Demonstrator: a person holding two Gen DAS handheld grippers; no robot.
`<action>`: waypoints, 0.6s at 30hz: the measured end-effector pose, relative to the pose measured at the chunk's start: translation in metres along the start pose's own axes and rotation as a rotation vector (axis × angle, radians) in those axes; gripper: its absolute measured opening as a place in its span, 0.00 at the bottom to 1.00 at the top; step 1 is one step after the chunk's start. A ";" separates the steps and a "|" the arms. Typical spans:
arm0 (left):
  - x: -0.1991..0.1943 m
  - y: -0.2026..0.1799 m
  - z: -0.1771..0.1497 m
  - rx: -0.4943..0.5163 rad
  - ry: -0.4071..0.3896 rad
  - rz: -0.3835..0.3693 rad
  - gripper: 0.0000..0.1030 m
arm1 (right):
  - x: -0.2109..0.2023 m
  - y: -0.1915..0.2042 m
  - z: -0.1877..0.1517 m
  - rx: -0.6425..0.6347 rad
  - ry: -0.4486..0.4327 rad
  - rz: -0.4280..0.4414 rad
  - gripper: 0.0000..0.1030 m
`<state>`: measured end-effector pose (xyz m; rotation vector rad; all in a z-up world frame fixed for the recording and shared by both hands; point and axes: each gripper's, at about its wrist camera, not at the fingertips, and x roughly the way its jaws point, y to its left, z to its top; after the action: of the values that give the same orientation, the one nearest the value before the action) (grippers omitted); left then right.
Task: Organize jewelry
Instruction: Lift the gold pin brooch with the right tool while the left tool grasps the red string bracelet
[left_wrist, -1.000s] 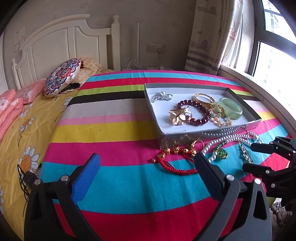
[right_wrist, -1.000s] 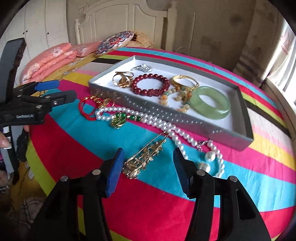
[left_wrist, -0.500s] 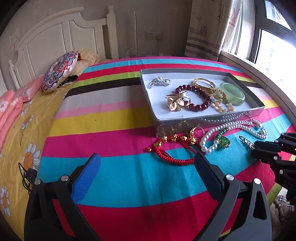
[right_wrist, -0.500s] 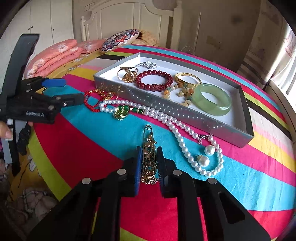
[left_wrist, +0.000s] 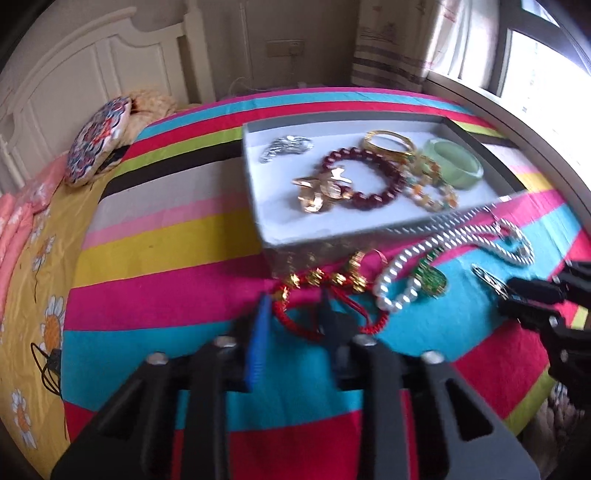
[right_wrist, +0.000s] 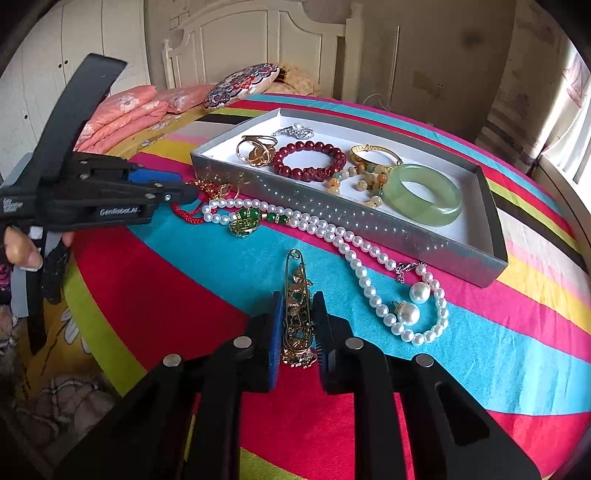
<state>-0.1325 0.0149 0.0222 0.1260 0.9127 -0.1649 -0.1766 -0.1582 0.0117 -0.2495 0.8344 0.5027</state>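
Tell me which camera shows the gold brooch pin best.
The right wrist view: the gold brooch pin lies sharp between the right gripper fingers. In the left wrist view it is a small blurred sliver, half hidden by that gripper.

Left gripper (left_wrist: 293, 314) low over striped bedspread (left_wrist: 166, 258), fingers partly closed, straddling near loop of red cord bracelet (left_wrist: 325, 306); contact unclear, view blurred. Pearl necklace (left_wrist: 436, 258) with green pendant (left_wrist: 430, 278) just right of bracelet. Grey tray (left_wrist: 255, 192) beyond, holding dark red bead bracelet (left_wrist: 364, 177), gold ornament (left_wrist: 319, 190), jade bangle (left_wrist: 454, 166). Right gripper (left_wrist: 517, 295) at right edge, tips on gold brooch (left_wrist: 487, 277).
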 end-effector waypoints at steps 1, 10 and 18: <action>-0.003 -0.003 -0.004 0.010 -0.005 -0.005 0.05 | 0.000 0.000 0.000 0.002 0.000 0.001 0.16; -0.054 0.011 -0.008 -0.038 -0.179 -0.056 0.04 | -0.004 -0.005 -0.003 0.034 -0.031 0.024 0.16; -0.080 0.006 -0.003 -0.014 -0.231 -0.040 0.05 | -0.025 -0.005 0.003 0.043 -0.101 0.054 0.16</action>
<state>-0.1812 0.0286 0.0844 0.0742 0.6862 -0.2061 -0.1860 -0.1695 0.0332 -0.1610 0.7537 0.5425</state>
